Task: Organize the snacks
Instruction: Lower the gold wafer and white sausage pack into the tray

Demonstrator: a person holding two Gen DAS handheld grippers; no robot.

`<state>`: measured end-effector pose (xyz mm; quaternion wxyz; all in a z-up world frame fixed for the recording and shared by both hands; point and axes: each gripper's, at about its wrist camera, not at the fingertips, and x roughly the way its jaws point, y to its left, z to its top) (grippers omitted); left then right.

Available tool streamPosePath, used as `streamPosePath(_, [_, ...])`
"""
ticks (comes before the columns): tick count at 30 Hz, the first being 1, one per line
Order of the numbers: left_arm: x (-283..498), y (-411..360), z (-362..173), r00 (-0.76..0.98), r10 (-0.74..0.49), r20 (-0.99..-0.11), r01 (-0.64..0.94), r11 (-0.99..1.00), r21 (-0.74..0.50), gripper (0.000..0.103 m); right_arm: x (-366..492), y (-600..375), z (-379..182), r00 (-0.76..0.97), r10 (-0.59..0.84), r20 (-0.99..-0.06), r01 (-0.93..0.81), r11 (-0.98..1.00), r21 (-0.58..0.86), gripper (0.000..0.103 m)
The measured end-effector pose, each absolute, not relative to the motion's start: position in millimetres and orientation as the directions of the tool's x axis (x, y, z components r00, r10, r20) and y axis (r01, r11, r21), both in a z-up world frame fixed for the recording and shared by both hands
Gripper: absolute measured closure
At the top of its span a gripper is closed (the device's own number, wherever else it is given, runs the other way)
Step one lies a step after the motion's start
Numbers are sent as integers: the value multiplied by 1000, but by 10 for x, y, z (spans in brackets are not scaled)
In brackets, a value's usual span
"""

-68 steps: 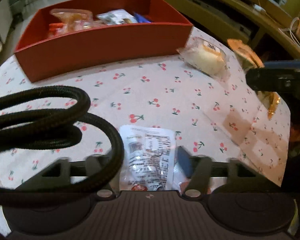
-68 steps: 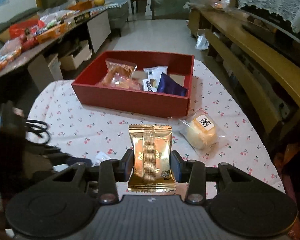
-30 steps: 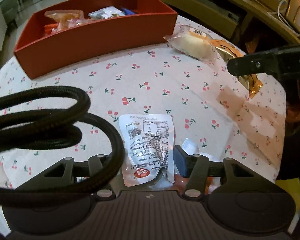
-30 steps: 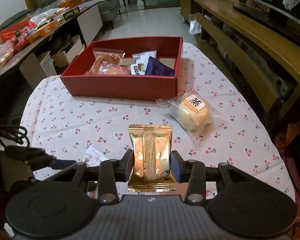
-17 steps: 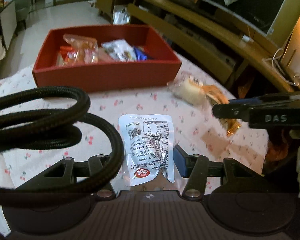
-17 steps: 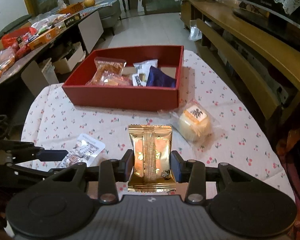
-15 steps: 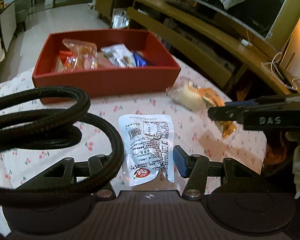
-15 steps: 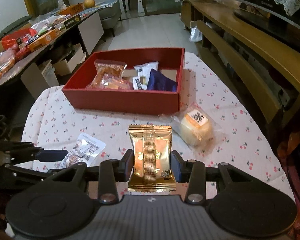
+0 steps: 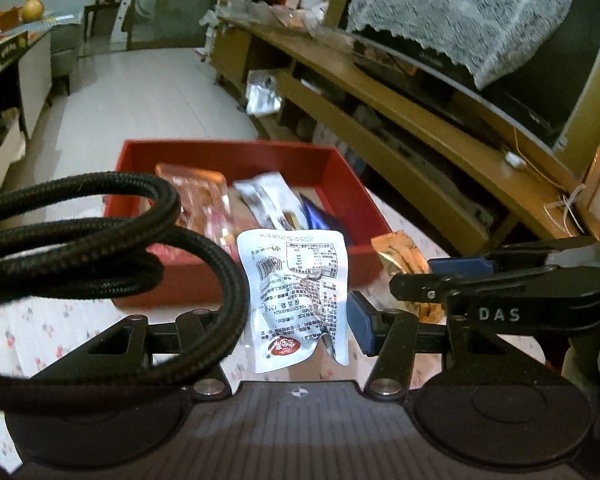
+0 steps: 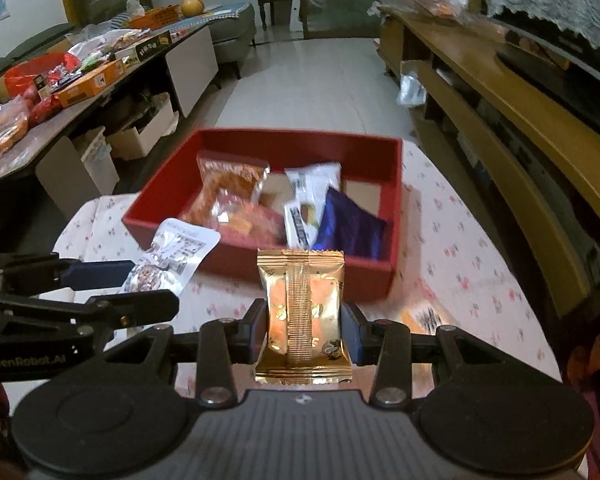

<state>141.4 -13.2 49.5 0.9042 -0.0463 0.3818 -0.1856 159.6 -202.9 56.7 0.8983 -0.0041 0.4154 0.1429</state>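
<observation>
Jaws pinch both packets: left gripper (image 9: 296,316) white pouch (image 9: 294,296), right gripper (image 10: 304,328) gold packet (image 10: 303,312); both now lifted nearer red box (image 10: 396,184), mid-frame, drop likely next.

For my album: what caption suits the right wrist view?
Right gripper carries a gold snack packet toward the red box of snacks.

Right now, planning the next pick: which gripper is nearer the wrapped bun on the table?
Right. The right gripper, holding the gold packet, hangs beside the bun; the left gripper, holding the white packet, is farther, past the right one.
</observation>
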Motion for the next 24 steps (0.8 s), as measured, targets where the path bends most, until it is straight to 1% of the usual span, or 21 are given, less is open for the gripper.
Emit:
streamPosePath(12, [1946,-149,505,678,-331,-657,264,943,-203,41,2277,-1859,548,612,268,-744,-254,957,136,58])
streamPosePath(24, [2328,-149,265,674,-256,-693,207,966,-155,41,2754,-1819,246,590,237,-772,-226,966,124,58])
